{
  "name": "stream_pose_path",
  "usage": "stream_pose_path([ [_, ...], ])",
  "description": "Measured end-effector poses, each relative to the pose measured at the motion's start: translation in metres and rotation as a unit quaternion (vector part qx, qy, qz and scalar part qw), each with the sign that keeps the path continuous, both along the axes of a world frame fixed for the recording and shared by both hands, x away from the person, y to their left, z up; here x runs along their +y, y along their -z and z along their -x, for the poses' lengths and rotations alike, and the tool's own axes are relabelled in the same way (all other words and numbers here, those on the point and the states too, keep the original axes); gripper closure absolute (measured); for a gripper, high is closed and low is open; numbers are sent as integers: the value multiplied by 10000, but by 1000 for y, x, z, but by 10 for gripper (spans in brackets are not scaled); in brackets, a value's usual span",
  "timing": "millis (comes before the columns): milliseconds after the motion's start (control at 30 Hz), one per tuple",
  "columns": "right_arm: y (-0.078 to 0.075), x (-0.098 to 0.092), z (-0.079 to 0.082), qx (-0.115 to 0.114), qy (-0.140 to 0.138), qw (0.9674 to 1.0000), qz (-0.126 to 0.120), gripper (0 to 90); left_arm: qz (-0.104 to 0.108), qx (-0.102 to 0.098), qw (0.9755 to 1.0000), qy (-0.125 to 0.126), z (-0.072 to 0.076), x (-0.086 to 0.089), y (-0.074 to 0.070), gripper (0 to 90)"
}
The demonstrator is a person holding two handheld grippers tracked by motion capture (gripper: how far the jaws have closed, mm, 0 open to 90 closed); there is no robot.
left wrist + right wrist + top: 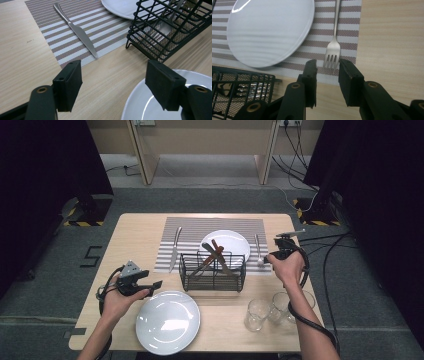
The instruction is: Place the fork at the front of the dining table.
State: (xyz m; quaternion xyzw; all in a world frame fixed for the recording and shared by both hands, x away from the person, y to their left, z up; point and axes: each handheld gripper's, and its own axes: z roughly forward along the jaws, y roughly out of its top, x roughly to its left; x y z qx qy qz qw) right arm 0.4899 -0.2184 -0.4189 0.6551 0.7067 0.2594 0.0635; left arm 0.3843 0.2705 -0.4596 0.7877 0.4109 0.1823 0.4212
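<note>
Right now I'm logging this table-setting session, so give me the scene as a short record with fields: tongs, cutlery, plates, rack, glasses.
left tongs: open, nothing between the jaws, above the near plate's left rim
right tongs: open, the fork's tines just beyond the jaw tips, not gripped
fork: flat on the striped mat, right of the far plate
knife: flat on the mat's left side
rack: black wire basket with utensils inside, at the mat's near edge
glasses: two, near right on the table
</note>
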Motion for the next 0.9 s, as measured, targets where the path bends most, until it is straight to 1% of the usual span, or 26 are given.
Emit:
stream_pose_path([
  [233, -6, -1, 10, 9, -68, 10000, -28, 655, -20, 0, 10000, 15, 0, -1, 0, 290],
  [300, -8, -2, 13, 53, -119, 9999, -82, 649, -11, 0, 10000, 9, 0, -1, 0, 290],
  [400, -11, -4, 17, 34, -190, 9998, -54, 647, -9, -6, 10000, -13, 0, 0, -1, 290],
  [433, -12, -5, 18, 49, -180, 9998, -109, 641, -7, -5, 10000, -16, 0, 0, -1, 291],
  [667, -19, -7, 27, -45, -212, 9997, -122, 634, -18, -20, 10000, -28, 1, 1, -2, 290],
  [767, -20, -6, 32, -66, -282, 9995, -117, 628, -43, -30, 10000, -25, 0, 2, -2, 290],
  [833, -21, -6, 36, -44, -320, 9993, -181, 624, -46, -41, 10000, -32, 1, 2, -2, 290],
  [900, -22, -5, 40, -71, -370, 9991, -175, 625, -54, -38, 10000, -35, 1, 3, -3, 290],
])
